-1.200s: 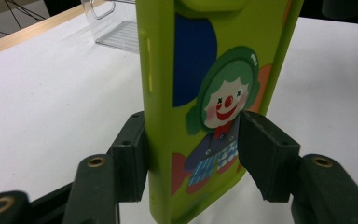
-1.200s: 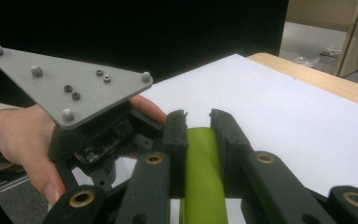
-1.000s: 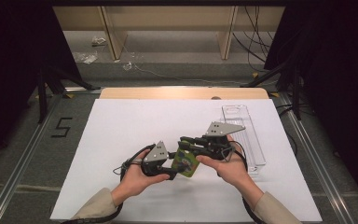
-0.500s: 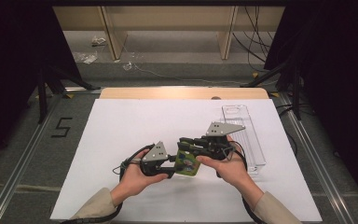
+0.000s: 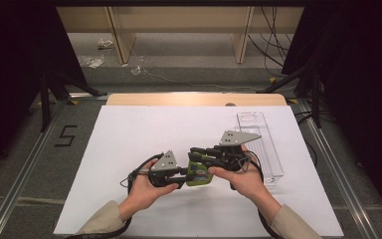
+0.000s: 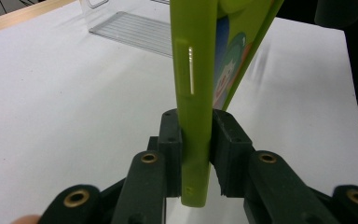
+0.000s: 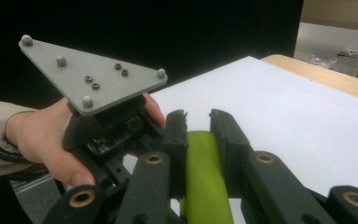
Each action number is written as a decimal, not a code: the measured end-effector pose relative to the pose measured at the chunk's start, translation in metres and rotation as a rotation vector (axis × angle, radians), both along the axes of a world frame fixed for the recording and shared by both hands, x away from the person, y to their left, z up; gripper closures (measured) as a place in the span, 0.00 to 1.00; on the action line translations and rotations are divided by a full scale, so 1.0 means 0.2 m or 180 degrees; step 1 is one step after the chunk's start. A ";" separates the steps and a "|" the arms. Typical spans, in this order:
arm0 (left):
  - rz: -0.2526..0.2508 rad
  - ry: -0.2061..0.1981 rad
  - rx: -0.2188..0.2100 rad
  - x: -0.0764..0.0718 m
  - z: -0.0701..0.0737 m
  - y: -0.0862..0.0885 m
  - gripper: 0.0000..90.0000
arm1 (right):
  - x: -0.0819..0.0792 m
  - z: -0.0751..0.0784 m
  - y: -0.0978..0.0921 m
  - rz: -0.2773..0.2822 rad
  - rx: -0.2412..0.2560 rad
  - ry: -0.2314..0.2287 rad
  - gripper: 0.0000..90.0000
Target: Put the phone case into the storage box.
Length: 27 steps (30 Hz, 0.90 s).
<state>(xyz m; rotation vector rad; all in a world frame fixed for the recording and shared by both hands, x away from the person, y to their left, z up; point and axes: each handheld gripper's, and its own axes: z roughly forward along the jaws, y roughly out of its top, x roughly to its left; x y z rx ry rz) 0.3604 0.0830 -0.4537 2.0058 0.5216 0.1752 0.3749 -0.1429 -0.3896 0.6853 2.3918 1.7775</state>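
Both grippers clamp the green case near the table's 6 o'clock edge. Left gripper jaws shut on its edge at 9 o'clock; right gripper jaws pinch it from 2 o'clock. Clear tray farther off at 2 o'clock on white table.

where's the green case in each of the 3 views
High view: the green case sits low centre, held between the left claw and the right claw.
Left gripper view: upright in the middle, pinched between the jaws.
Right gripper view: bottom centre, between the jaws.
Shared landmark: the white table sheet.
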 end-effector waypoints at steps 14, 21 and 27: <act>-0.0011 0.0007 0.0031 0.00 0.00 0.00 0.84 | 0.00 0.00 0.00 0.0030 0.0003 0.0002 0.86; -0.0013 0.0001 0.0054 -0.01 0.00 0.00 0.85 | 0.00 0.00 0.00 0.0052 -0.0015 0.0002 0.86; -0.0005 -0.0017 0.0060 -0.01 0.00 0.00 0.85 | 0.00 0.00 0.00 0.0060 -0.0025 0.0001 0.86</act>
